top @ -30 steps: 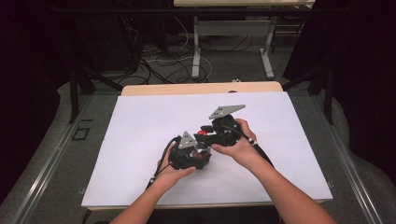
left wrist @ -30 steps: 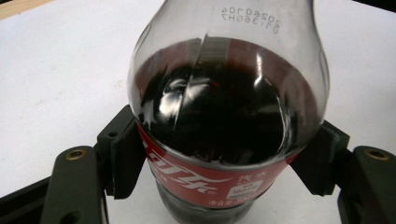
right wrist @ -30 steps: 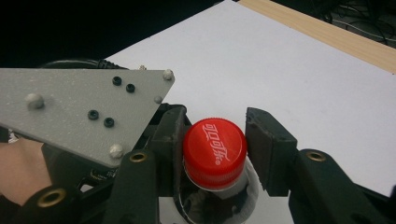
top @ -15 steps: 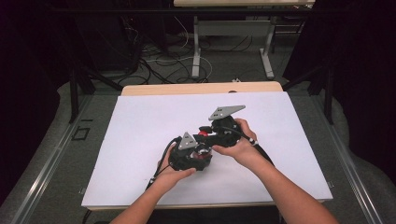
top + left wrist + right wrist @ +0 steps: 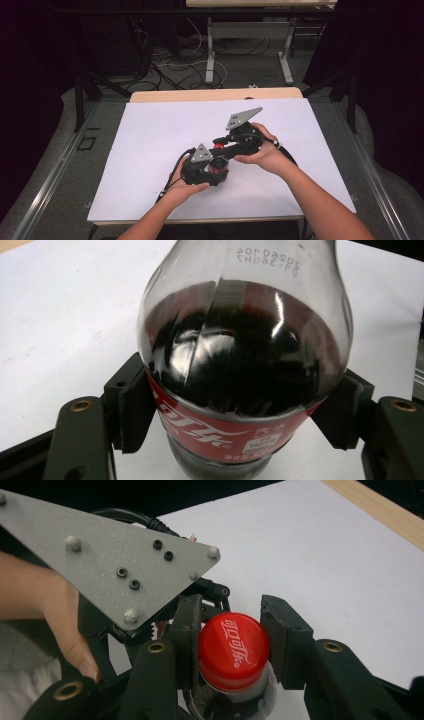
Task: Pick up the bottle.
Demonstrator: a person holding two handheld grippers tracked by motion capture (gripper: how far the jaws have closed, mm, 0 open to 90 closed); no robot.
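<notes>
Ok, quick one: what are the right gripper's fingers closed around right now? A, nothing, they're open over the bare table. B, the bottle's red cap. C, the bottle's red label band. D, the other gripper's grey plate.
B: in the right gripper view the right gripper has its fingers on either side of the red cap of the bottle, which the left gripper holds at the label.
</notes>
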